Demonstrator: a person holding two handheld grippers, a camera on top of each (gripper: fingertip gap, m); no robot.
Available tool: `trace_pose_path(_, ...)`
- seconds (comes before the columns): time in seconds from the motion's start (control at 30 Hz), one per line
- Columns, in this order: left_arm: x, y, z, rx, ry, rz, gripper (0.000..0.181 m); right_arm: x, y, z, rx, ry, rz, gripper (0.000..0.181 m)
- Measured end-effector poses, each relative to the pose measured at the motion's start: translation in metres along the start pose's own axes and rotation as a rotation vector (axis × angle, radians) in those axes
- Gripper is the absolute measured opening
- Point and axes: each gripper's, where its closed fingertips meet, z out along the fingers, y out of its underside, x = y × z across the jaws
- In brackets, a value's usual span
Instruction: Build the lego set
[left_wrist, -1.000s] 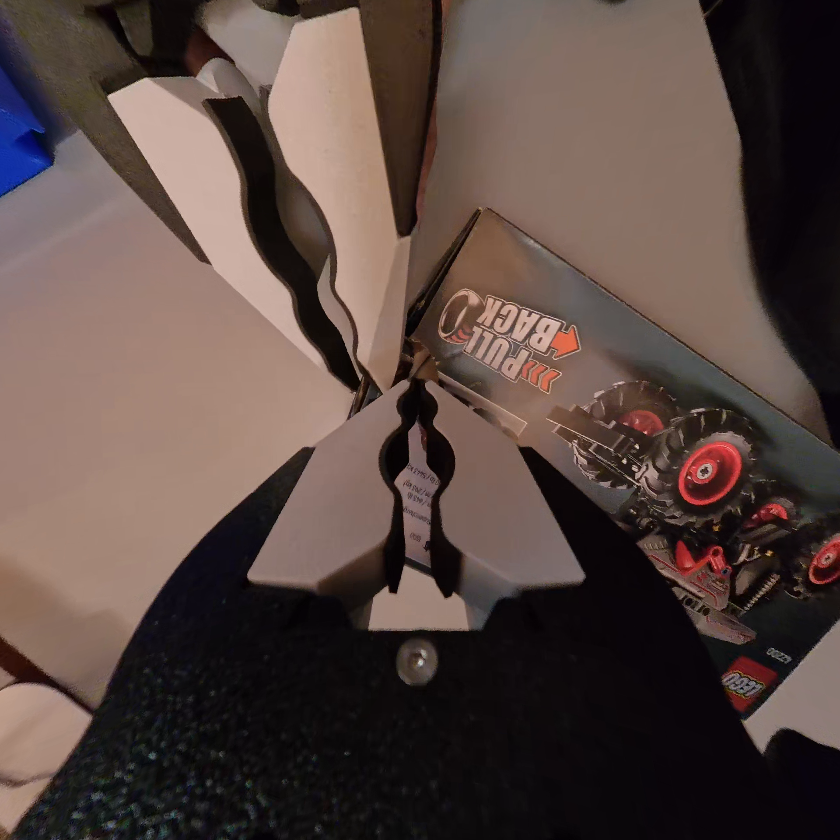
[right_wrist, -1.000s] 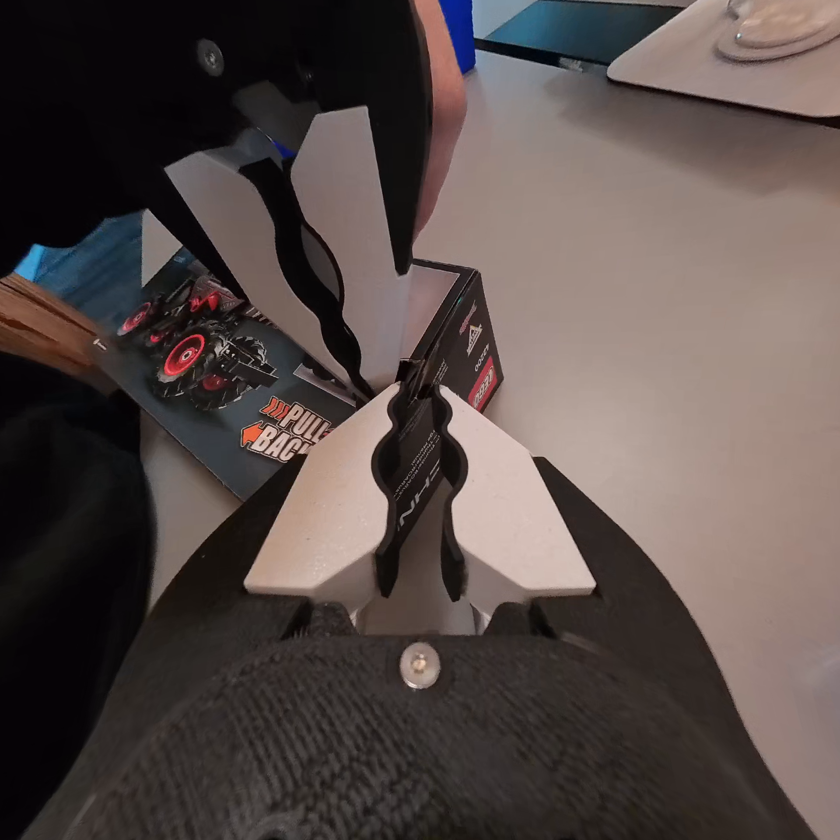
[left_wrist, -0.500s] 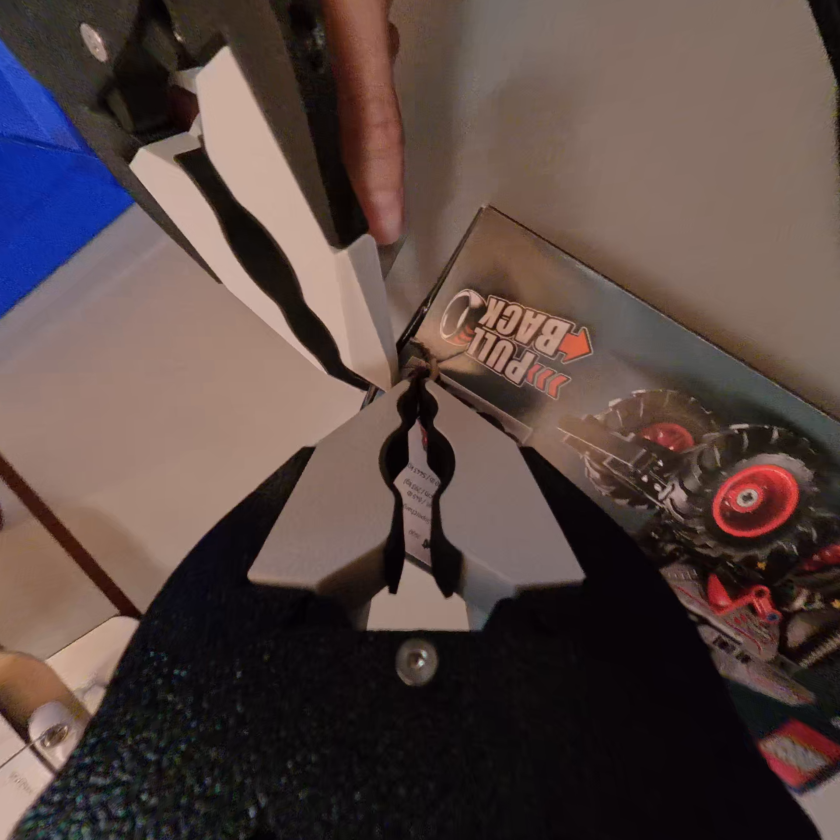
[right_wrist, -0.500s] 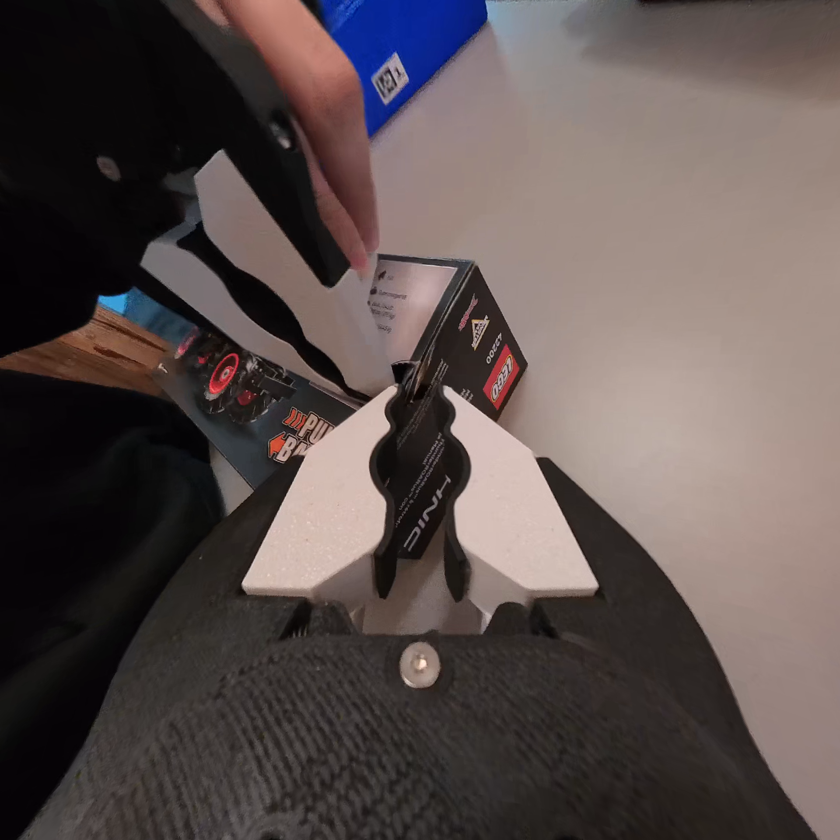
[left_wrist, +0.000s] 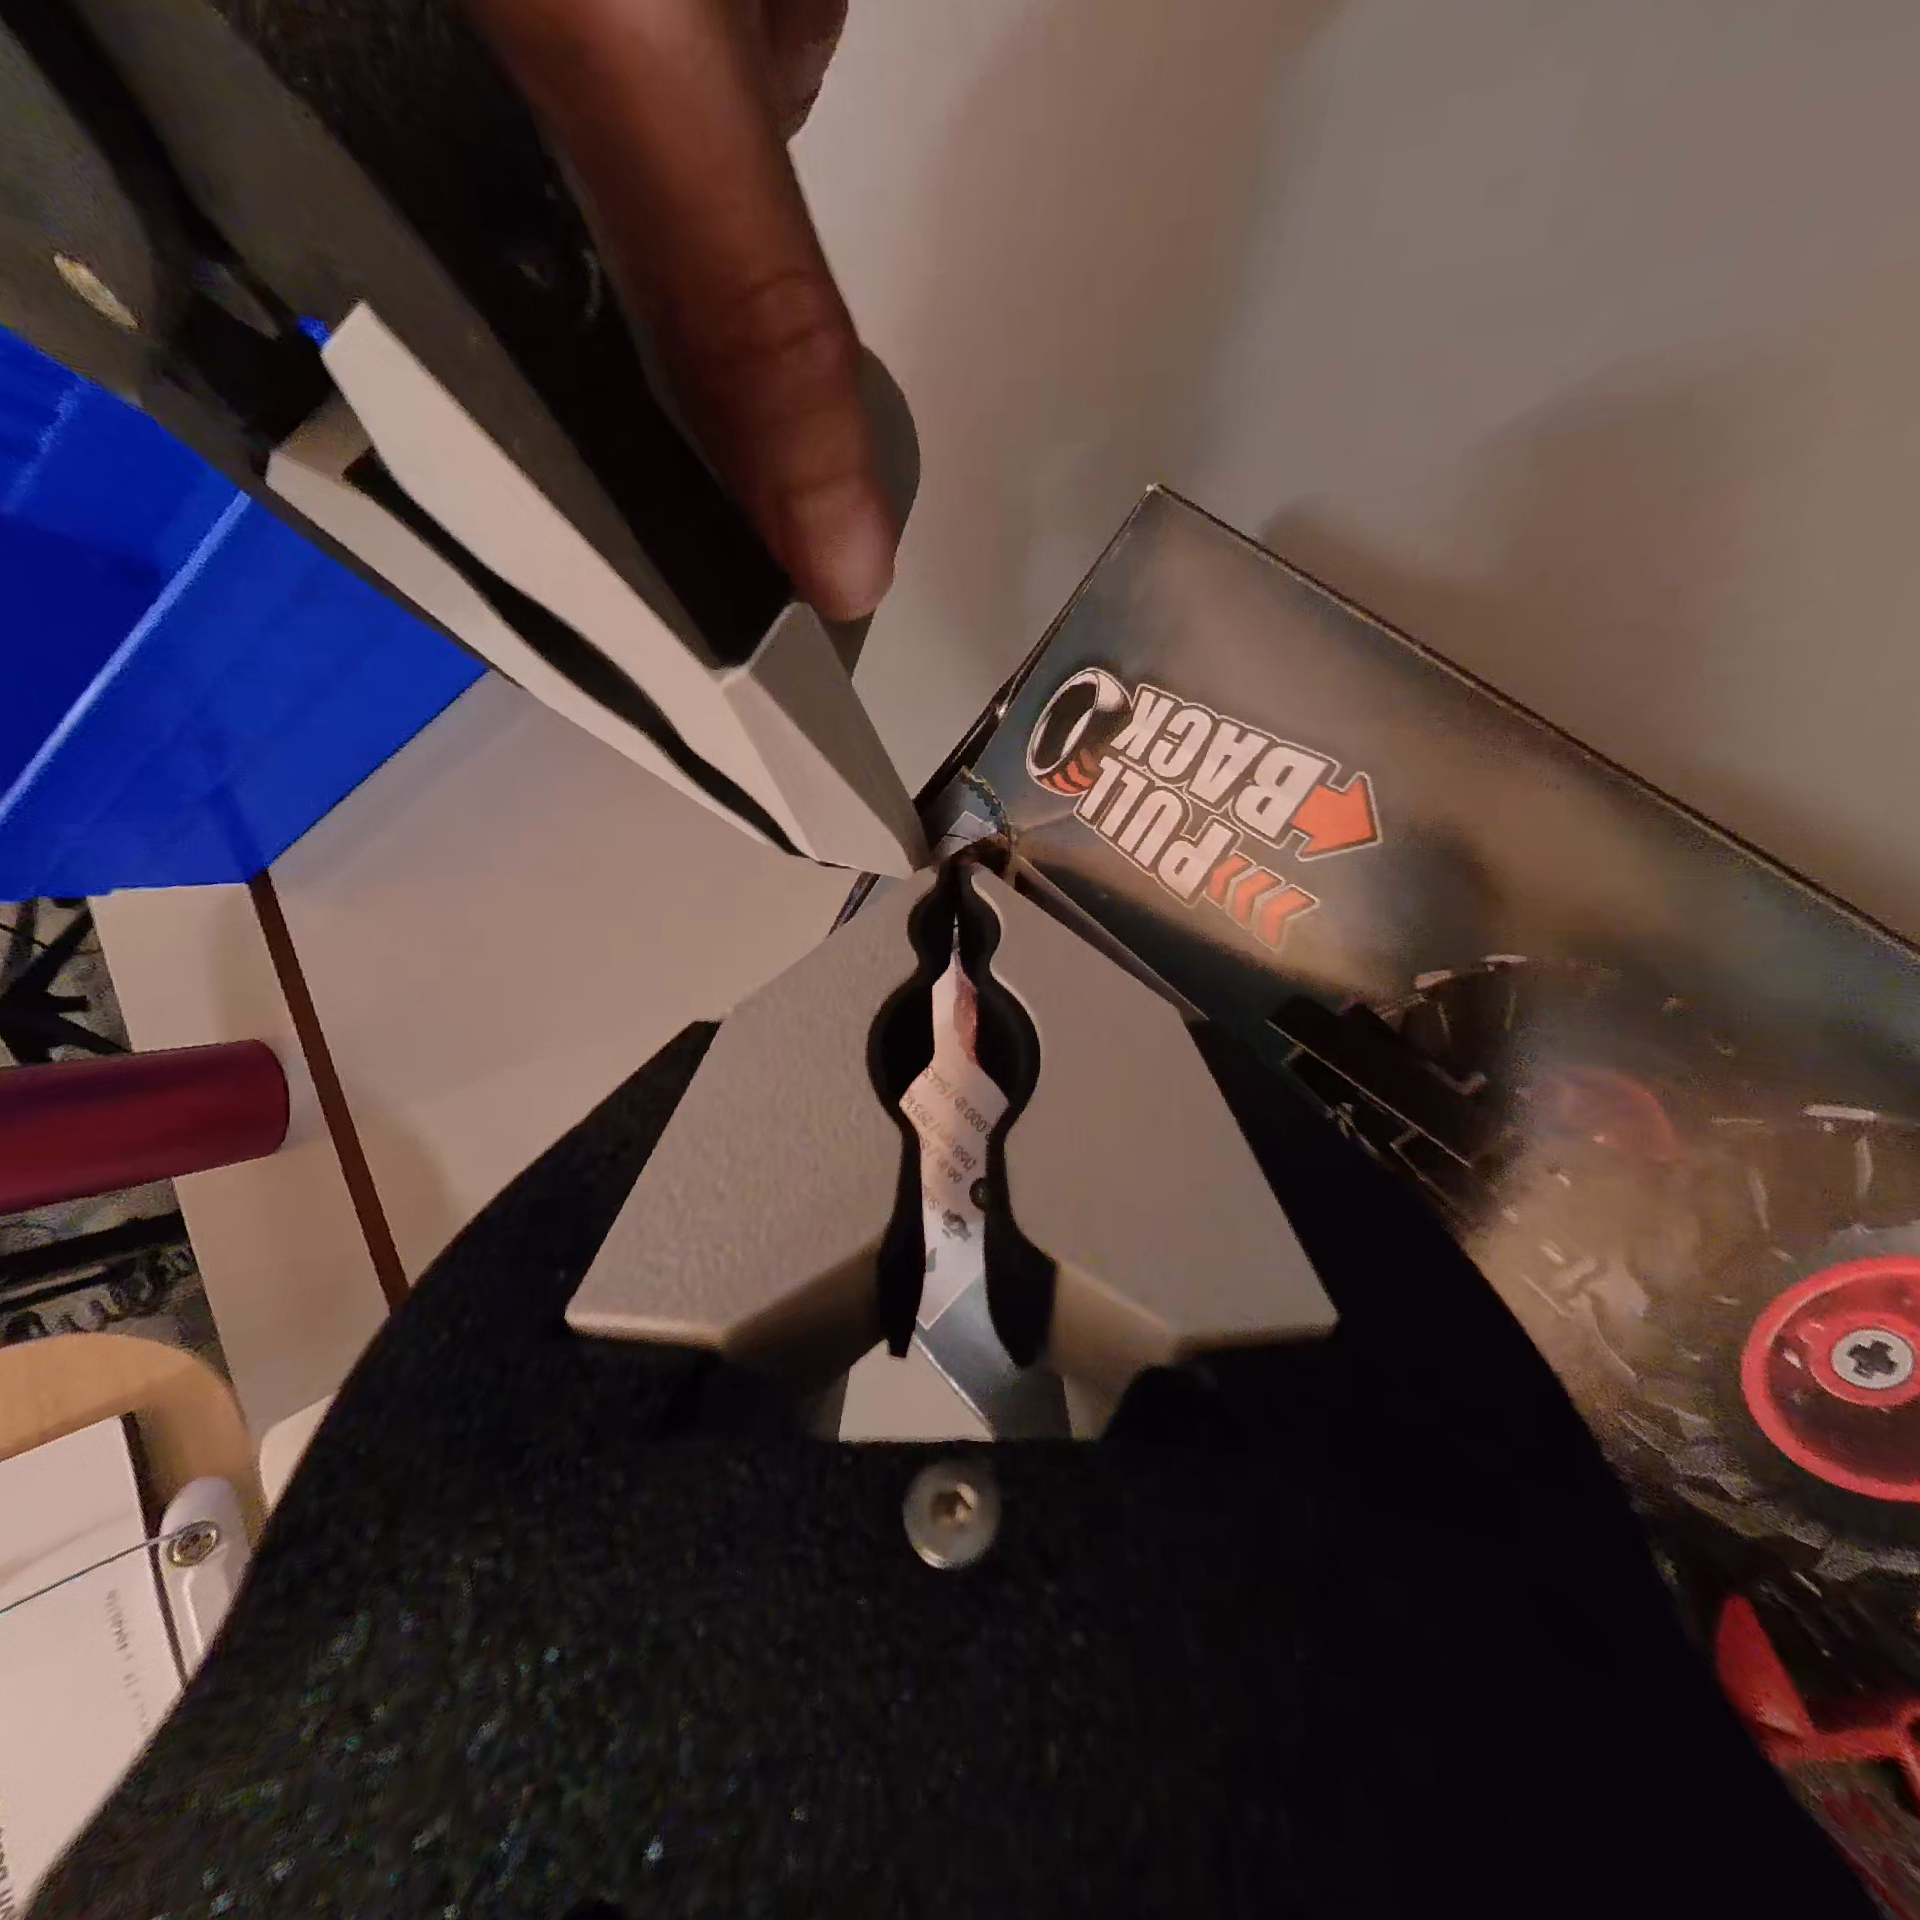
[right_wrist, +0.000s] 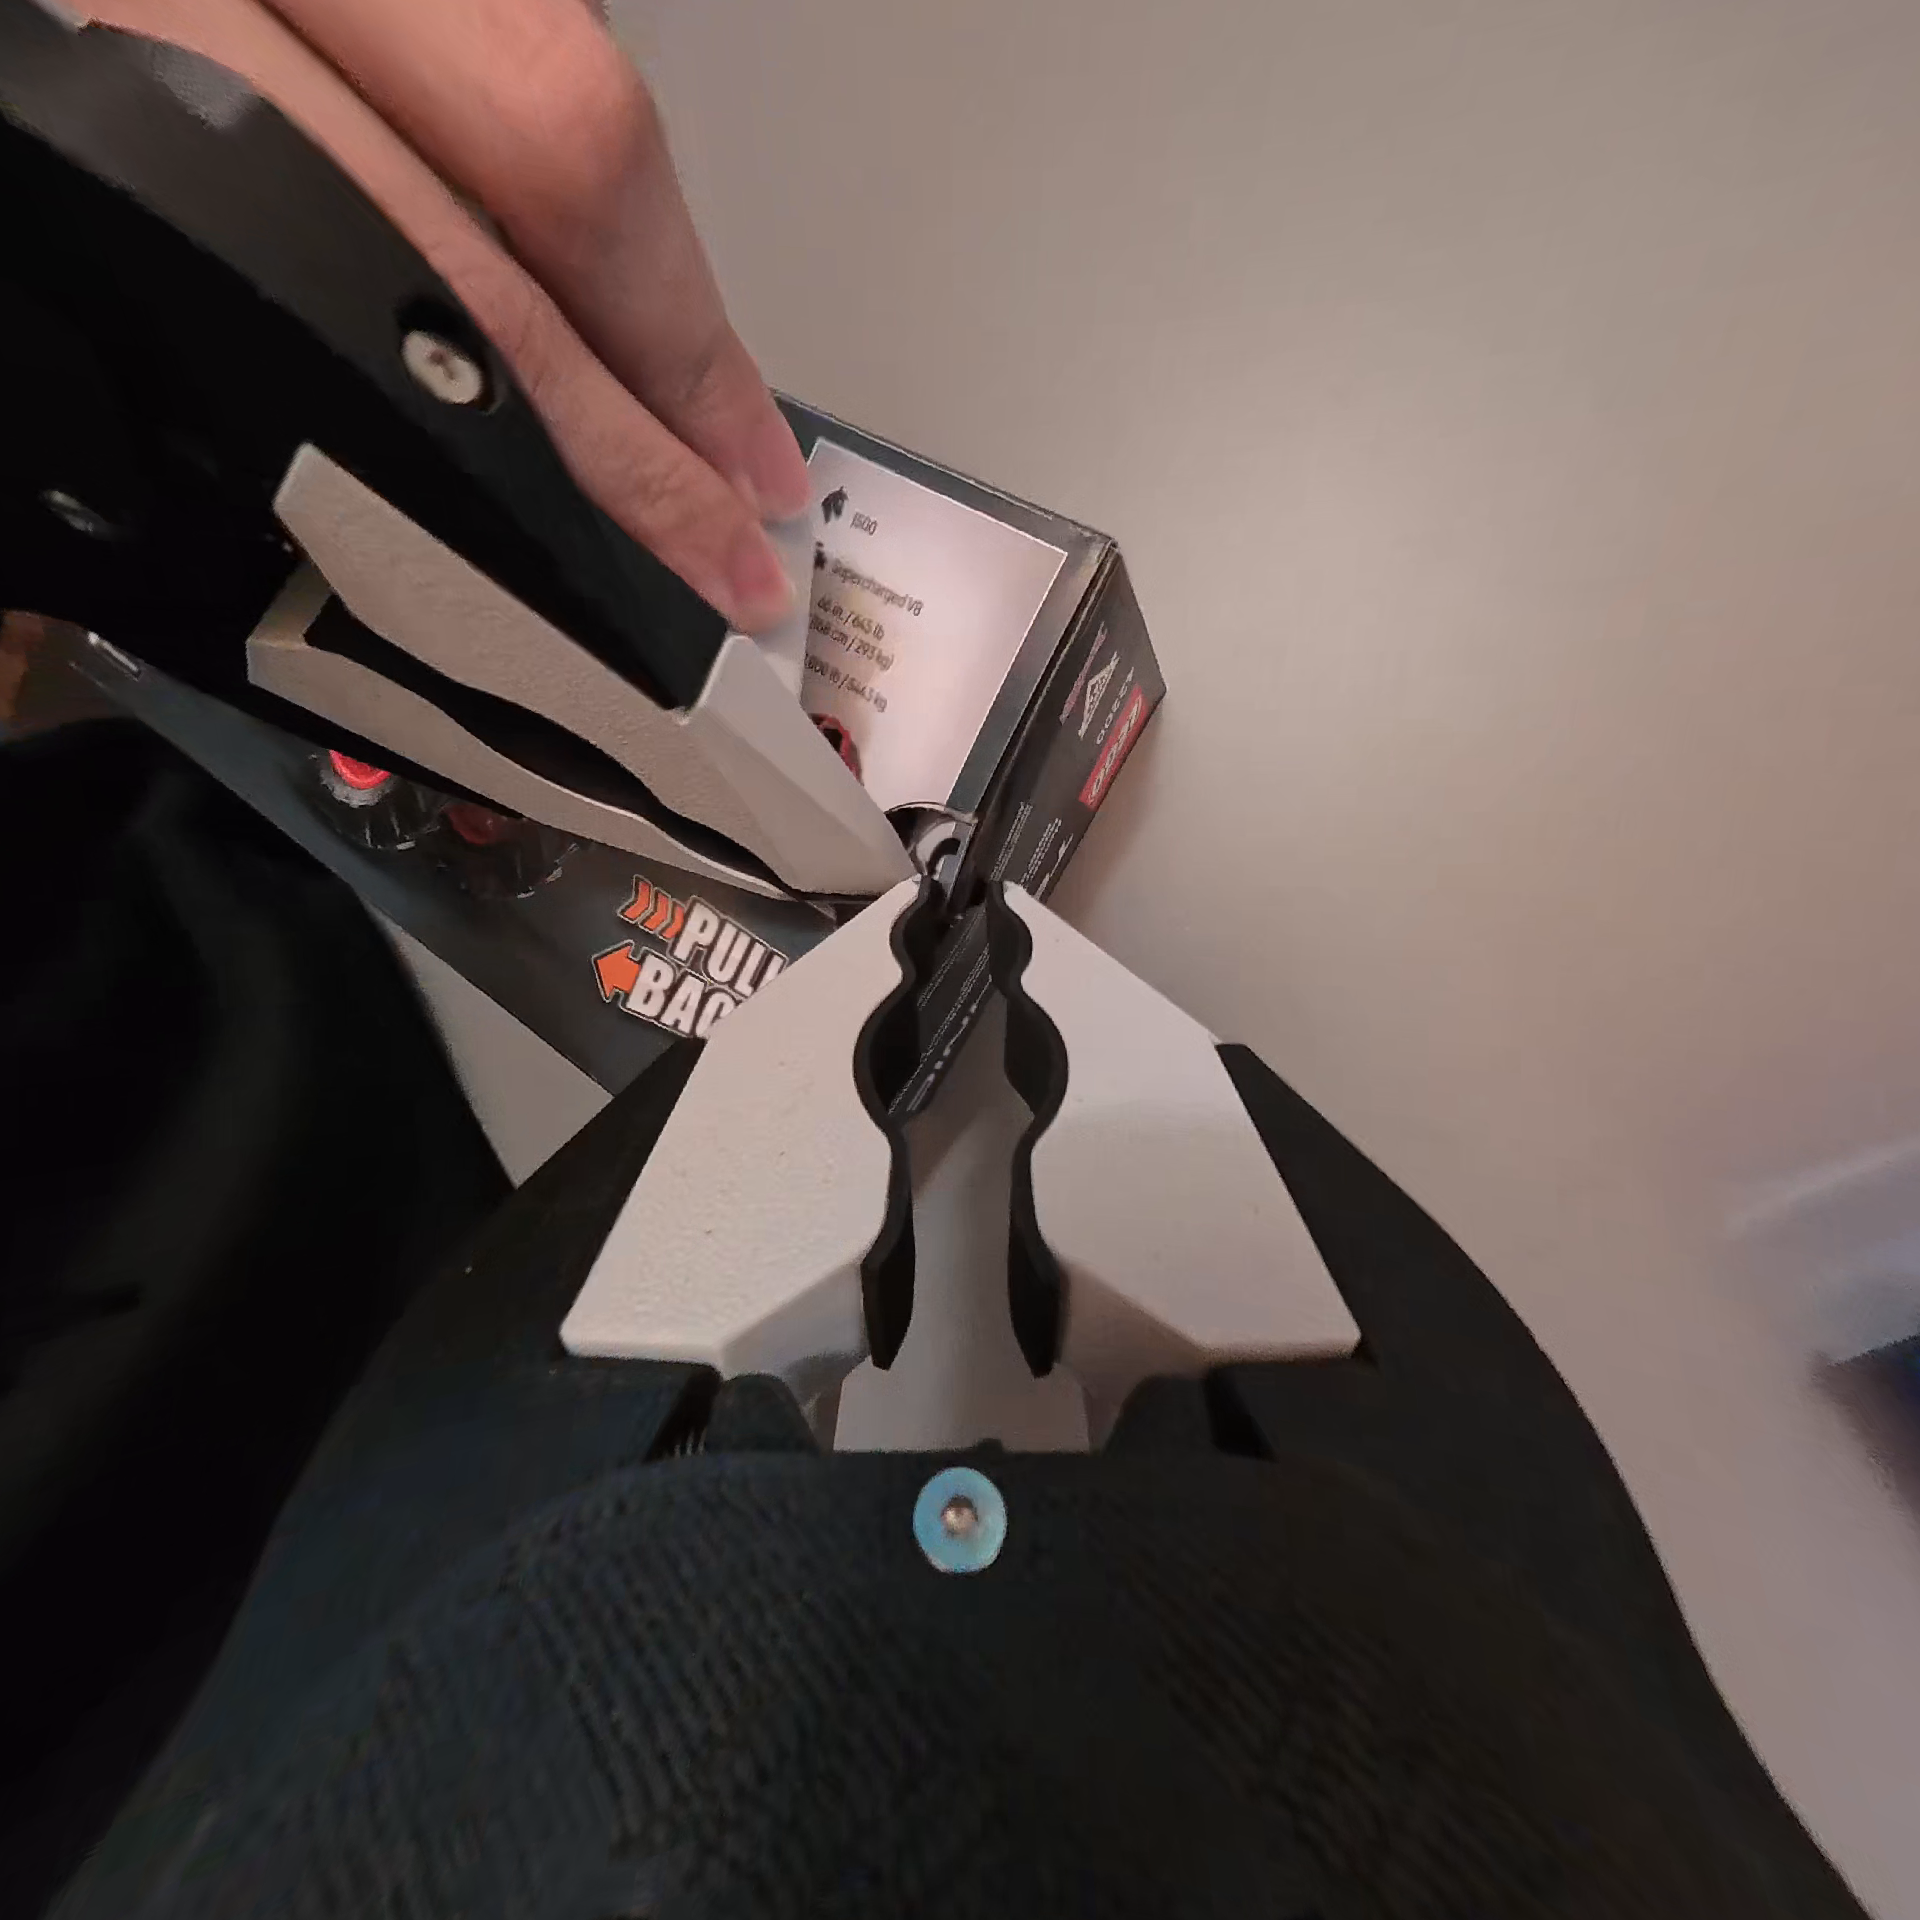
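The lego box (left_wrist: 1455, 935), dark with a red-wheeled truck picture, lies on the pale table. My left gripper (left_wrist: 961, 881) is shut on a thin printed flap (left_wrist: 951, 1122) at the box's near corner. My right gripper (right_wrist: 956, 896) is shut on the black end flap (right_wrist: 951, 987) of the same corner. The box shows in the right wrist view (right_wrist: 935, 613) with a white panel on top. Each gripper's tip meets the other at that corner: the right one (left_wrist: 883, 844) comes in from upper left, as does the left one (right_wrist: 873, 850). A small gap (right_wrist: 935, 836) shows at the corner between the flaps.
A person's fingers (left_wrist: 800, 395) rest on the right gripper and a hand (right_wrist: 582, 291) on the left one. A blue box (left_wrist: 208, 665) stands at the left. A maroon cylinder (left_wrist: 135, 1122) and the table's edge (left_wrist: 322, 1091) lie beyond it. Less than 4 cm separates the two grippers' tips.
Both grippers kept their hold on the flaps and tilted down toward the table. The other gripper in each view swung from upright to slanting in from the upper left. The corner gap widened.
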Motion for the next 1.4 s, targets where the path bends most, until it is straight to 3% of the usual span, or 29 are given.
trace_pose_path(0.23,0.002,-0.005,-0.005,0.045,-0.095,0.102,0.000,-0.010,0.008,-0.003,-0.107,-0.211,0.138,0.013)
trace_pose_path(0.33,0.004,-0.004,-0.007,0.035,-0.136,0.180,0.000,-0.009,0.016,0.013,-0.144,-0.160,0.161,0.022)
trace_pose_path(0.43,0.005,-0.004,-0.010,0.038,-0.149,0.197,0.000,-0.007,0.014,0.012,-0.137,-0.073,0.101,0.020)
trace_pose_path(0.67,0.008,0.002,-0.005,0.005,-0.136,0.091,0.000,0.001,0.015,0.009,-0.046,0.167,0.025,0.011)
trace_pose_path(0.83,0.011,0.001,-0.003,0.022,-0.178,0.089,0.000,0.005,0.020,0.005,-0.081,0.225,-0.005,0.009)
trace_pose_path(1.17,0.011,0.000,-0.003,0.058,-0.275,0.082,0.000,0.020,0.016,-0.001,0.123,0.027,0.108,0.007)
trace_pose_path(1.33,0.007,-0.001,-0.002,0.066,-0.288,0.079,0.000,0.024,0.015,-0.002,0.168,0.058,0.086,0.007)
trace_pose_path(1.4,0.006,-0.003,-0.004,0.082,-0.294,0.072,0.000,0.022,0.013,-0.001,0.103,0.098,0.071,0.010)
